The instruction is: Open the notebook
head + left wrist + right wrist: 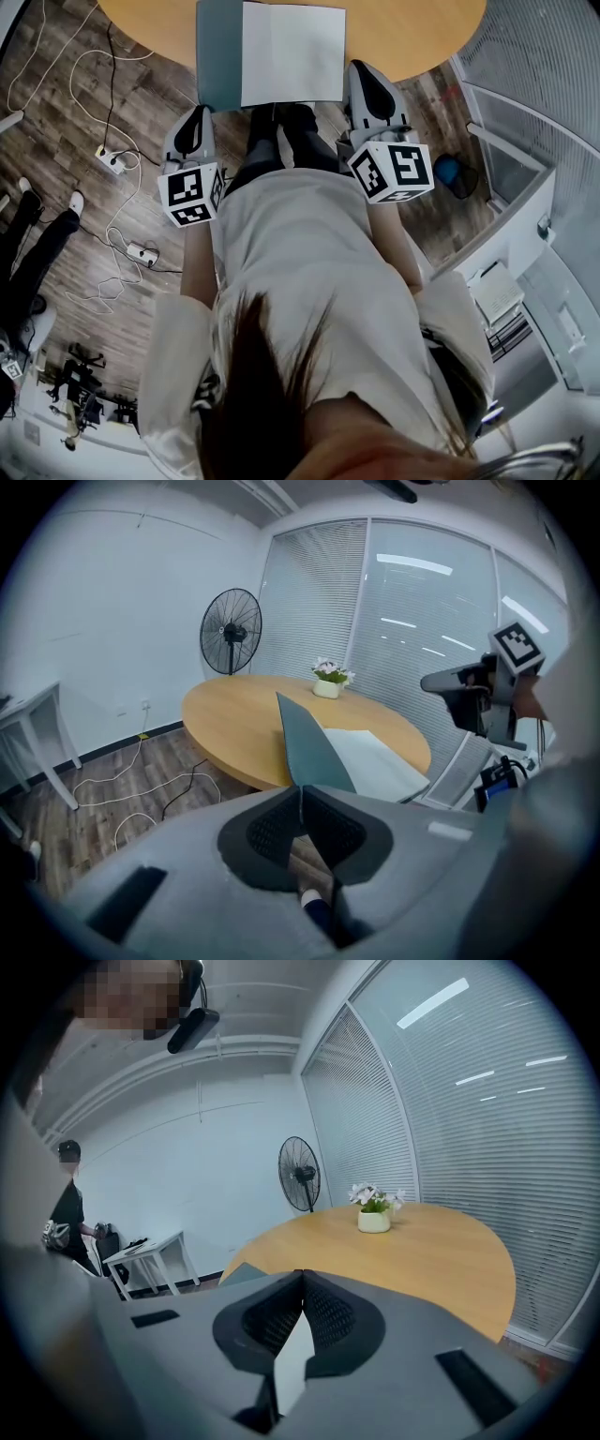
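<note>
Notebook (272,56) lies open at the near edge of the table (412,28), its lower part reaching out past that edge toward the person. Its teal cover (217,52) is on the table's left side and a white page (292,52) lies beside it, nearer the table's middle.

The left tongs (200,112) are clenched on the cover's near corner just off the table edge. In the left gripper view the cover (314,747) rises tilted from between the closed tongs (301,789), with the white page (380,761) flat on the table behind it. The right tongs (357,67) grip the page's right edge over the table. In the right gripper view they (300,1277) are closed on a white sheet (292,1358).

A small pot (328,682) of flowers stands at the table's far side. A fan (231,630) stands beyond the table, near the blinds (309,602). White cables (103,141) trail over the wooden floor (56,122) left of the table. A second person (67,1206) stands well away from the table, by a white side table (150,1251).
</note>
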`<control>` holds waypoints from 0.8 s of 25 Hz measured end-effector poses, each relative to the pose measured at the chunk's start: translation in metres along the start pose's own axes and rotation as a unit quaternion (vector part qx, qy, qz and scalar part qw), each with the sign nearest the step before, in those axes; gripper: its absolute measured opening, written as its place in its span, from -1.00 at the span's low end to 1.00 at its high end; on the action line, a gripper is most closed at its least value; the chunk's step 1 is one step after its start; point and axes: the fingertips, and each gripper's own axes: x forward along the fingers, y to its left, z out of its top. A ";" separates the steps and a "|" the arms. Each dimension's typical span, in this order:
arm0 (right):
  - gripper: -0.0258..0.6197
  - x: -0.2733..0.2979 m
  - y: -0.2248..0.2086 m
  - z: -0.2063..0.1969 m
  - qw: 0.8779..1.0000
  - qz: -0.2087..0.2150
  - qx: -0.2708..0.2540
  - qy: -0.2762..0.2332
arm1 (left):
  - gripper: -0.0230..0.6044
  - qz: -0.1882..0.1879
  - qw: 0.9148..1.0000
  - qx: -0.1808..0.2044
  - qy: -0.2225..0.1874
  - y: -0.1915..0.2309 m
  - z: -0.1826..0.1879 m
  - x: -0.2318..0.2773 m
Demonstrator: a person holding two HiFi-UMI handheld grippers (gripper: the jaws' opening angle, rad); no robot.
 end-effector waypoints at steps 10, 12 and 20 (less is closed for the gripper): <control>-0.92 0.000 0.005 -0.002 1.000 0.003 0.004 0.003 | -0.84 0.010 0.999 -0.024 0.032 0.014 -0.026 0.019; -0.92 0.000 0.006 -0.003 1.000 0.002 0.006 0.005 | -0.84 0.010 0.999 -0.027 0.040 0.016 -0.032 0.023; -0.92 0.000 0.002 -0.001 1.000 -0.006 0.008 -0.001 | -0.84 0.019 0.997 -0.026 0.074 0.027 -0.055 0.037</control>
